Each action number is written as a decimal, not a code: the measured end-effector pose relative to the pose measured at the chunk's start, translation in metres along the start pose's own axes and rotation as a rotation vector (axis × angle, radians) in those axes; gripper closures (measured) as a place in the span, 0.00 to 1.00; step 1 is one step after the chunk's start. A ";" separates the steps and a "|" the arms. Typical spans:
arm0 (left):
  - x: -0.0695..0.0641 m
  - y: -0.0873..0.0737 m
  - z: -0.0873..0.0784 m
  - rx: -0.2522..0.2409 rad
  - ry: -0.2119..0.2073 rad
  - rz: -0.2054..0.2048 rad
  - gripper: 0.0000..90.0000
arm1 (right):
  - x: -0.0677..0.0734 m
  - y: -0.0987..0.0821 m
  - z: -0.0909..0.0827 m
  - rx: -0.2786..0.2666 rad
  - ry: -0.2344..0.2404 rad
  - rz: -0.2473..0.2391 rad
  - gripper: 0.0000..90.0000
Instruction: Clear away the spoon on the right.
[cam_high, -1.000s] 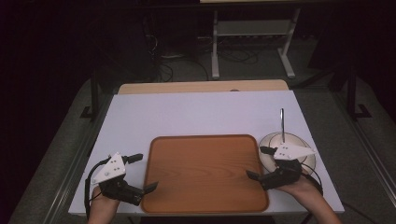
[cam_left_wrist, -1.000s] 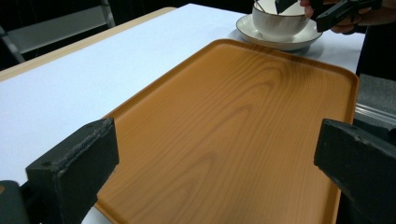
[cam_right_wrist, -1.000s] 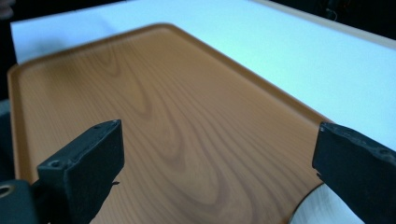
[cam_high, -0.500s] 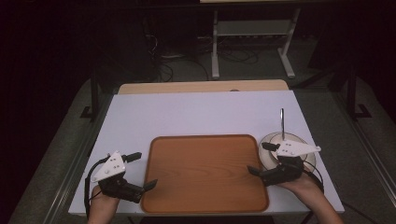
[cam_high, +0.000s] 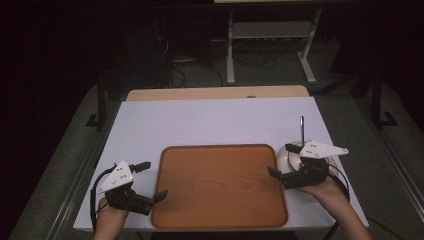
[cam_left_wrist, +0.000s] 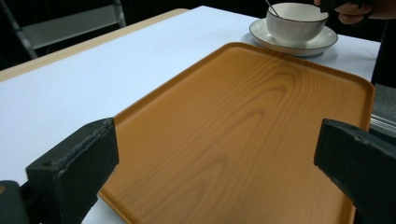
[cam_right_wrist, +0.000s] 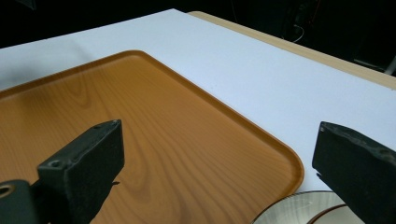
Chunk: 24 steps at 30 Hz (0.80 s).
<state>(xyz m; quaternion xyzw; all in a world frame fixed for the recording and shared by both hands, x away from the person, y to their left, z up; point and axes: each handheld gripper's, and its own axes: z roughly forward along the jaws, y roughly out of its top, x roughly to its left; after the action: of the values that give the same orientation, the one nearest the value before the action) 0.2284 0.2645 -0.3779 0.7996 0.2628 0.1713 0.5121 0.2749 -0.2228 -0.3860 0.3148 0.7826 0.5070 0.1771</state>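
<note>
wooden tray (cam_high: 220, 185) lies at lower centre of the white table (cam_high: 220, 122). left hand-held gripper (cam_high: 150, 180), jaws apart, sits at its left edge. right hand-held gripper (cam_high: 284, 159), jaws apart, hangs over the cup (cam_high: 287, 159) and saucer (cam_left_wrist: 294, 44) just right of the tray, nearer them.

one wooden tray (cam_high: 220, 185) lies at the table's centre. at three o'clock of it stand one white cup (cam_left_wrist: 295, 21), one saucer (cam_left_wrist: 280, 39) and one spoon (cam_high: 302, 129). two grippers count: the left gripper (cam_high: 150, 181) at eight o'clock, the right gripper (cam_high: 283, 161) at three o'clock. one white table (cam_high: 220, 122) bears all.
</note>
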 end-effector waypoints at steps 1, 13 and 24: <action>0.001 0.000 0.000 0.000 -0.001 0.000 0.00 | -0.001 0.001 0.000 0.001 -0.005 0.000 0.02; 0.011 0.000 -0.003 -0.039 -0.004 -0.033 0.00 | -0.005 0.005 0.001 0.014 -0.010 -0.011 0.02; 0.019 0.005 -0.003 -0.091 0.000 -0.087 0.00 | -0.013 0.009 0.003 0.017 -0.023 -0.006 0.02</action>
<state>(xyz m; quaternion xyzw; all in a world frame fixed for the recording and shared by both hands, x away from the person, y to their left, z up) 0.2435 0.2767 -0.3719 0.7632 0.2896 0.1607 0.5549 0.2895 -0.2268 -0.3794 0.3196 0.7859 0.4962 0.1848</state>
